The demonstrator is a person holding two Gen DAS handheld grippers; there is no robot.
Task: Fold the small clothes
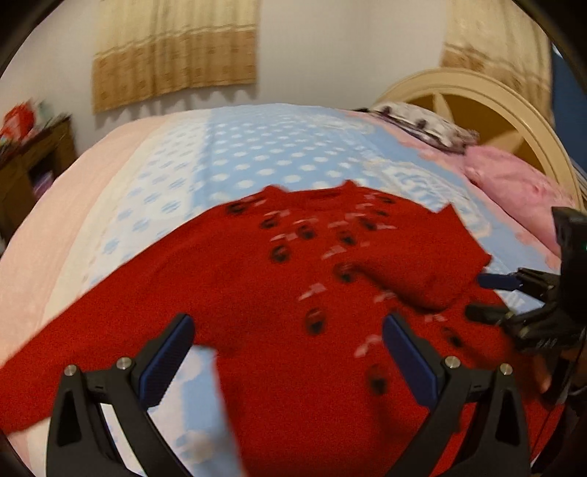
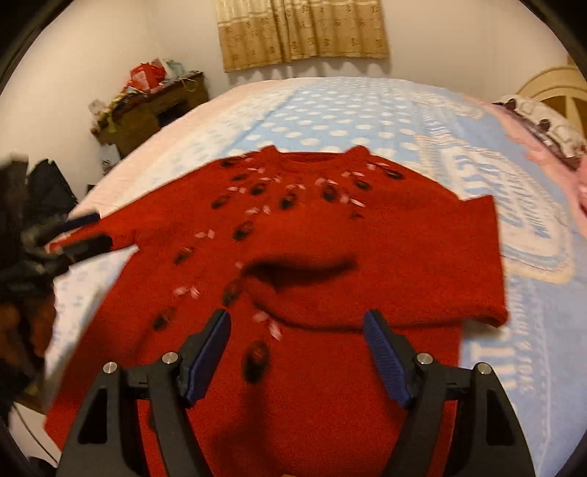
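Note:
A small red knitted sweater (image 1: 256,279) with dark and pink marks lies flat on the bed, neck away from me. Its right sleeve (image 1: 433,264) is folded across the chest; it also shows in the right wrist view (image 2: 385,279). The left sleeve (image 1: 73,345) lies spread out to the left. My left gripper (image 1: 290,337) is open and empty above the sweater's lower left part. My right gripper (image 2: 297,330) is open and empty above the folded sleeve's cuff; it also shows in the left wrist view (image 1: 484,297). The left gripper appears blurred at the left of the right wrist view (image 2: 84,231).
The bed has a blue sheet with white dots (image 1: 279,154) and a pink edge (image 1: 55,227). Pink pillows (image 1: 513,183) and a cream headboard (image 1: 488,91) are at the right. A cluttered wooden cabinet (image 2: 146,106) stands by the wall. Curtains (image 2: 301,29) hang behind.

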